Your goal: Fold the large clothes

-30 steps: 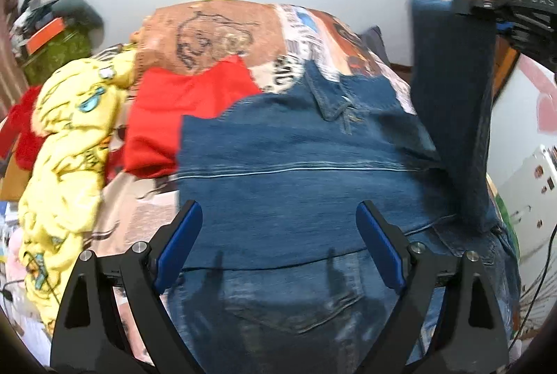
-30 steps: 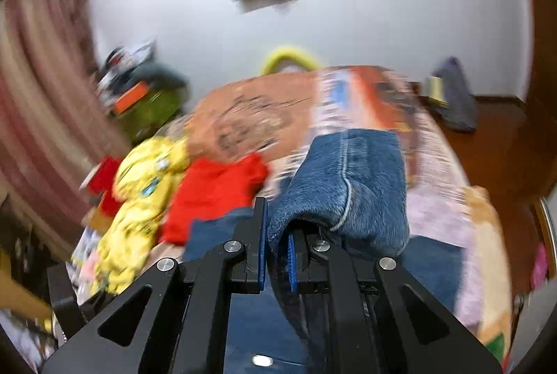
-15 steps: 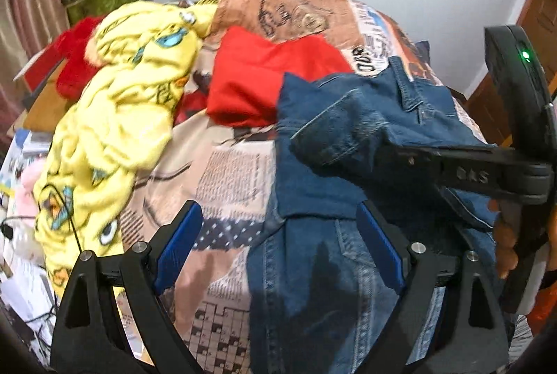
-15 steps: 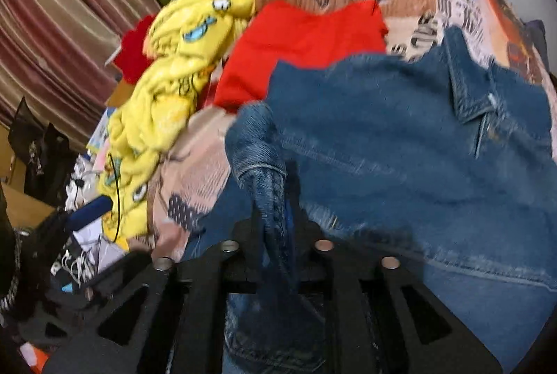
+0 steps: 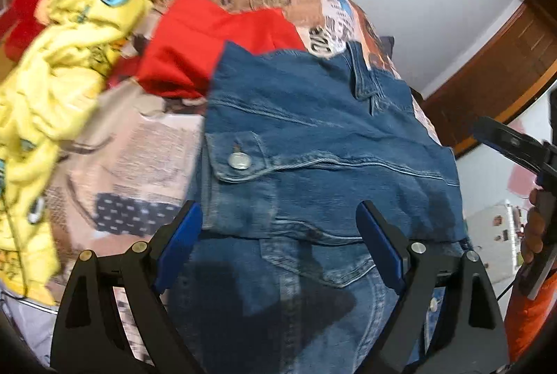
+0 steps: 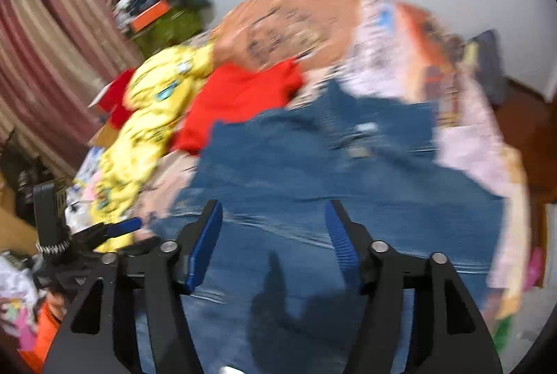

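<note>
A blue denim jacket (image 5: 323, 144) lies on the bed with one sleeve folded across its body; the sleeve's cuff with a metal button (image 5: 238, 161) rests at the jacket's left edge. My left gripper (image 5: 278, 238) is open and empty just above the jacket's lower part. My right gripper (image 6: 273, 231) is open and empty above the same jacket (image 6: 330, 172); that view is blurred. The right gripper also shows at the right edge of the left wrist view (image 5: 511, 144), and the left gripper shows at the left of the right wrist view (image 6: 122, 226).
A red garment (image 5: 209, 39) and a yellow patterned garment (image 5: 59, 60) lie on the printed bedspread (image 5: 139, 165) left of the jacket. A striped curtain (image 6: 45, 60) and clutter stand at the left. A wooden door (image 5: 504, 60) is at the right.
My right gripper carried the sleeve across the jacket, let it go and opened; it has pulled back. The sleeve now lies flat across the jacket. My left gripper stayed open.
</note>
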The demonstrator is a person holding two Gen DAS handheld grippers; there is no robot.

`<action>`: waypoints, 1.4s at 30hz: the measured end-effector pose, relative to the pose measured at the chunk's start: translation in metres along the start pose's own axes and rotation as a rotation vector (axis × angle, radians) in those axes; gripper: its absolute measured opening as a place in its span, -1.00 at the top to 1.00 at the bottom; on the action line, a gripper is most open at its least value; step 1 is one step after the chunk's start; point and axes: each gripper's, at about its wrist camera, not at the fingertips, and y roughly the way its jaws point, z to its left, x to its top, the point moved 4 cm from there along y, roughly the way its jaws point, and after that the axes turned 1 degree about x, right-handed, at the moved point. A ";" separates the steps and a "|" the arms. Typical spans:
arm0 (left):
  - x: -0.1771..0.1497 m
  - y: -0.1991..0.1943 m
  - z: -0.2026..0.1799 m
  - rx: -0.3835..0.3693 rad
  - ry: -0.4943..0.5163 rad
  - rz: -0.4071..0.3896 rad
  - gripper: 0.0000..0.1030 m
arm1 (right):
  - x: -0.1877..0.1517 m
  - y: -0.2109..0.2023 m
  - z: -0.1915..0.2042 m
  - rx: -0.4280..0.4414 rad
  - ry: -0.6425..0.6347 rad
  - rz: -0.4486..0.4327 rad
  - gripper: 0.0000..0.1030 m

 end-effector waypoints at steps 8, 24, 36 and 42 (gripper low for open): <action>-0.002 0.044 0.019 0.117 -0.066 0.072 -0.74 | -0.056 -0.030 -0.106 -0.183 0.169 0.015 -0.20; 0.038 0.024 0.001 0.355 0.215 -0.022 -0.76 | -0.112 -0.008 -0.192 -0.154 0.458 0.094 -0.20; 0.135 0.081 0.035 0.269 0.159 0.025 -0.72 | -0.059 0.011 -0.232 -0.192 0.432 0.020 -0.20; 0.155 0.126 0.057 0.225 0.135 0.081 -0.22 | -0.054 0.049 -0.252 -0.149 0.482 0.061 -0.20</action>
